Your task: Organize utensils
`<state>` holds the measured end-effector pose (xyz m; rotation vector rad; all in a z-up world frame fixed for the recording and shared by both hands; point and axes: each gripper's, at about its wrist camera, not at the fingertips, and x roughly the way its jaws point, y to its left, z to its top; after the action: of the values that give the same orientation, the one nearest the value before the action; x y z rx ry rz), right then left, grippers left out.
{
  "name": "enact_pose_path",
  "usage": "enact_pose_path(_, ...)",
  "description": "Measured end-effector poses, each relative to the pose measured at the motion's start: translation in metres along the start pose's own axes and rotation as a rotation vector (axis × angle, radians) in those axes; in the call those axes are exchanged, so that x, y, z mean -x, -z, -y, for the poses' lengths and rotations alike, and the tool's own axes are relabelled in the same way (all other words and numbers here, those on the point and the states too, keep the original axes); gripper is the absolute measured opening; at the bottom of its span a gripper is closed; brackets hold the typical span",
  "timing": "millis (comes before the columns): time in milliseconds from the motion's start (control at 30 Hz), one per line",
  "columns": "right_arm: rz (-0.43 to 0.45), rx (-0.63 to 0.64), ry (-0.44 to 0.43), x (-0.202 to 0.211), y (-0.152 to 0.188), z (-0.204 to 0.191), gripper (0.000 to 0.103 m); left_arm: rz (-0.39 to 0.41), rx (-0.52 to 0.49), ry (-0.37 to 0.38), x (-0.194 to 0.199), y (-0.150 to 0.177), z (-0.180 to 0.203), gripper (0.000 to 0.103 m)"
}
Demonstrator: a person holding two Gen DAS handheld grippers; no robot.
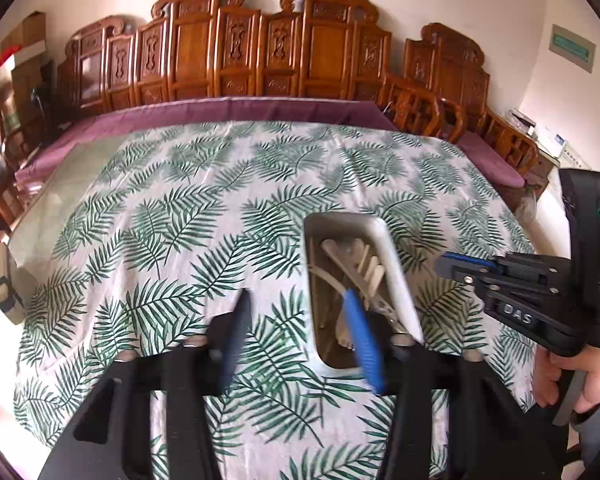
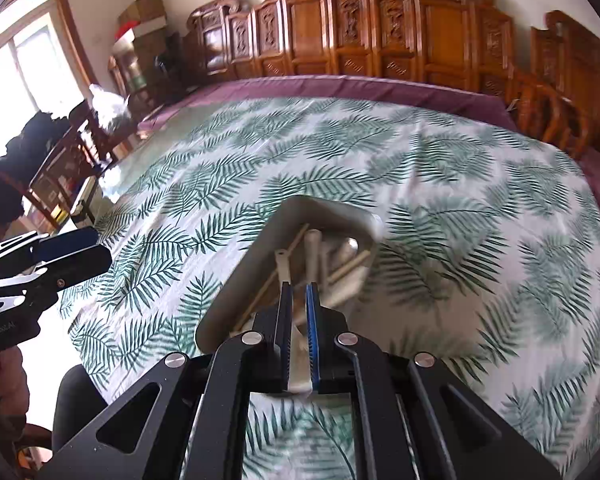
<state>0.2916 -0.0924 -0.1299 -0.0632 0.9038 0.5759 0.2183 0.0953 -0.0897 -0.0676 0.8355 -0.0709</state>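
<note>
Right now pinching a white utensil in right tongs, poised just over near end of white tray. Best lowered flat, lengthwise, alongside other pale utensils already inside, then released gently. Left tongs spread wide, empty, hanging near tray's near-left rim; worth keeping off the rim. Farther out, plenty of bare leaf-print cloth on bench; wooden chairs well beyond far edge.

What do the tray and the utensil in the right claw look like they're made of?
The tray looks like matte grey-white plastic: smooth moulded walls, rounded corners, no shine. The utensil in the right claw is cream and dull, probably plastic; blur leaves it uncertain.
</note>
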Motion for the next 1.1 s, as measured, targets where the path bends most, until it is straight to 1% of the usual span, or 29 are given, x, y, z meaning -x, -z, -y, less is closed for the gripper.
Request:
enact_pose_path(33,0.008,-0.005,0.007,0.007,0.003,0.003,0.011,0.012,-0.005,-0.005,0.006,0.001,0.005,0.066)
enact_pose_path(67,0.023,-0.013,0.019,0.019,0.009,0.006,0.024,0.022,-0.009,-0.011,0.011,0.003,0.01,0.076)
enact_pose_path(100,0.039,-0.022,0.031,0.031,0.015,0.008,0.042,0.034,-0.011,-0.013,0.016,0.004,0.014,0.082)
enact_pose_path(133,0.053,-0.029,0.041,0.039,0.019,0.01,0.05,0.042,-0.012,-0.013,0.02,0.005,0.017,0.084)
enact_pose_path(167,0.073,-0.041,0.061,0.051,0.026,0.014,0.06,0.05,-0.013,-0.016,0.025,0.007,0.022,0.088)
enact_pose_path(233,0.102,-0.06,0.09,0.073,0.037,0.02,0.068,0.059,-0.021,-0.013,0.032,0.011,0.031,0.091)
enact_pose_path(300,0.122,-0.072,0.109,0.089,0.046,0.024,0.08,0.082,-0.031,-0.017,0.042,0.016,0.041,0.095)
enact_pose_path(333,0.134,-0.076,0.119,0.096,0.05,0.026,0.084,0.089,-0.033,-0.018,0.045,0.018,0.044,0.095)
enact_pose_path(400,0.16,-0.083,0.14,0.112,0.06,0.029,0.094,0.102,-0.032,-0.018,0.052,0.024,0.05,0.095)
enact_pose_path(500,0.198,-0.092,0.165,0.133,0.074,0.031,0.1,0.123,-0.022,-0.017,0.064,0.032,0.059,0.095)
enact_pose_path(700,0.272,-0.109,0.229,0.174,0.096,0.027,0.1,0.18,-0.024,-0.023,0.093,0.039,0.075,0.095)
enact_pose_path(800,0.338,-0.107,0.226,0.203,0.104,0.02,0.1,0.225,-0.036,-0.026,0.118,0.038,0.085,0.095)
enact_pose_path(933,0.419,-0.096,0.265,0.24,0.108,0.006,0.1,0.278,-0.048,-0.019,0.147,0.038,0.096,0.095)
enact_pose_path(1100,0.492,-0.085,0.29,0.277,0.112,-0.005,0.1,0.341,-0.052,-0.014,0.183,0.043,0.106,0.095)
